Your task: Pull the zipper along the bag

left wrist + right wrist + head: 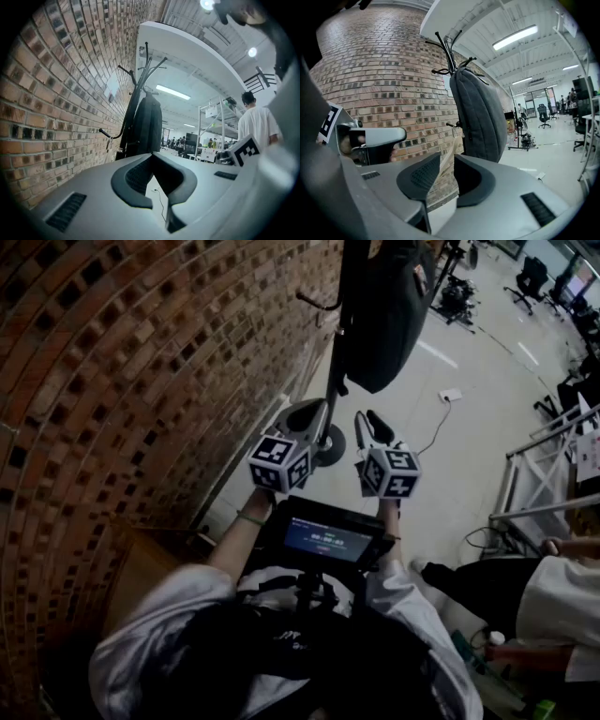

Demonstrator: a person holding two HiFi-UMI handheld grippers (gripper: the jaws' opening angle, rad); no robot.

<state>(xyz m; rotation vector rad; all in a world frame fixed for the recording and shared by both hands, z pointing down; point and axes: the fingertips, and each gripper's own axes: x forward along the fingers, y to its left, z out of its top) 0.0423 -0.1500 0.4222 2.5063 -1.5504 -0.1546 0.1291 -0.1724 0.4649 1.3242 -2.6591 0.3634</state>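
Dark bag [480, 117] hangs from the top hooks of the coat rack [329, 395], just beside the brick wall [141, 381] and clear of the floor [459, 456]; zipper too small to make out. Left gripper [157, 174] is held level and aimed at the bag, jaws spread, nothing between them, only floor showing through the gap. Right gripper [447, 176] is just beside it, tipped slightly down, jaws also spread and empty, with the bag ahead and apart from both.

No legible text; blurred digits on the chest screen [323, 542]
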